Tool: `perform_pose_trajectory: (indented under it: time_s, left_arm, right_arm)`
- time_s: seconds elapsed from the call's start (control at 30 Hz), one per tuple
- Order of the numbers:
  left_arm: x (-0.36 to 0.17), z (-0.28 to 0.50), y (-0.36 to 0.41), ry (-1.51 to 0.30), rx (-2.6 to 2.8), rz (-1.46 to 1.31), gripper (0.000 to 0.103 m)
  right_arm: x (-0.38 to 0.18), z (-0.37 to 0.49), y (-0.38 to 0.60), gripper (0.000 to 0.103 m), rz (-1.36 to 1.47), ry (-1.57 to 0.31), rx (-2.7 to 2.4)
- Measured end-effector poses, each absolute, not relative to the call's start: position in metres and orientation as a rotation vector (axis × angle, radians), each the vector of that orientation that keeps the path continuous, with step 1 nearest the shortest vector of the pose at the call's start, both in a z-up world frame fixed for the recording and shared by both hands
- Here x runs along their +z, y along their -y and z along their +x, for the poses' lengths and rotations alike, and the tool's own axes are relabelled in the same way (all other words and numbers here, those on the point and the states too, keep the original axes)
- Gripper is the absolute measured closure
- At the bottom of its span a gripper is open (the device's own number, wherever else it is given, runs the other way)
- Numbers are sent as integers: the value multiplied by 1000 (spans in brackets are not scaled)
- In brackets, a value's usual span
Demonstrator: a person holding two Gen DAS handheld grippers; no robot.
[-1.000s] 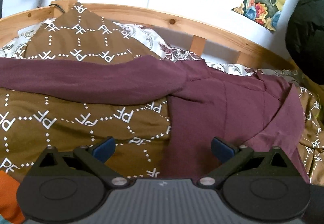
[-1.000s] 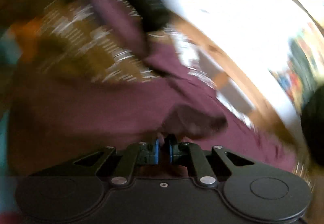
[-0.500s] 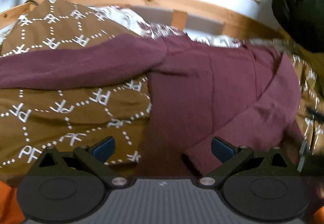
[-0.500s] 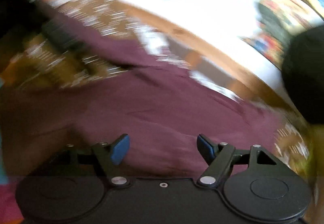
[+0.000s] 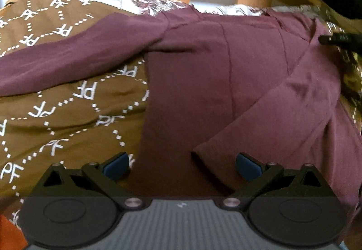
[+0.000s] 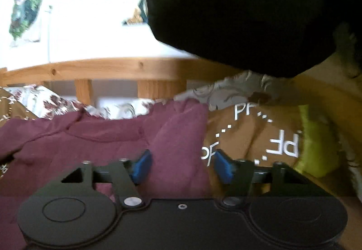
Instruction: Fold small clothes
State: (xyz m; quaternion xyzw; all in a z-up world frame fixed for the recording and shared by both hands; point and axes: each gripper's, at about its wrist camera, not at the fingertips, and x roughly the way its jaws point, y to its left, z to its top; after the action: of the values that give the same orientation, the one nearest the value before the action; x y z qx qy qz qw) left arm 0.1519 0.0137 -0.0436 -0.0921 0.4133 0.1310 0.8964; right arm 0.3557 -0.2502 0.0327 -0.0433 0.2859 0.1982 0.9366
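Maroon long-sleeved cotton top (image 5: 226,82) is lying half-folded; my left fingers (image 5: 182,165) are hovering open, right fingers (image 6: 182,166) closing on its edge, risking bunching.

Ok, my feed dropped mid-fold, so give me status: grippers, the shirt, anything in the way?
Left gripper open, empty, over the maroon shirt. Right gripper closing, pads not yet pinching its edge. One sleeve folded across, other spread. Nothing in the way.
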Motion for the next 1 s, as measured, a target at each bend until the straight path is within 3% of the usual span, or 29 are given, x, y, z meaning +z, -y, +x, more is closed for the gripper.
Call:
perform_pose_trajectory:
  time_s: [0.03, 0.23, 0.37, 0.43, 0.53, 0.9, 1.0]
  left_arm:
    - [-45, 154, -13, -859, 262, -188, 1]
    - [-53, 173, -13, -913, 267, -208, 1]
    - [-53, 171, -12, -906, 269, -206, 1]
    - [-52, 168, -14, -904, 260, -213, 1]
    - [-50, 165, -15, -903, 257, -229, 1]
    - [-34, 147, -22, -860, 246, -227, 1]
    - [-23, 139, -38, -816, 287, -247, 1]
  right_arm:
    - [33, 364, 254, 94, -53, -613, 405]
    - [49, 374, 264, 98, -21, -555, 307]
    - [45, 376, 281, 87, 38, -603, 299]
    - [48, 362, 292, 70, 64, -591, 329]
    - [47, 335, 293, 62, 14, -588, 395]
    - [14, 317, 273, 60, -160, -667, 253]
    - [24, 297, 270, 50, -160, -631, 225]
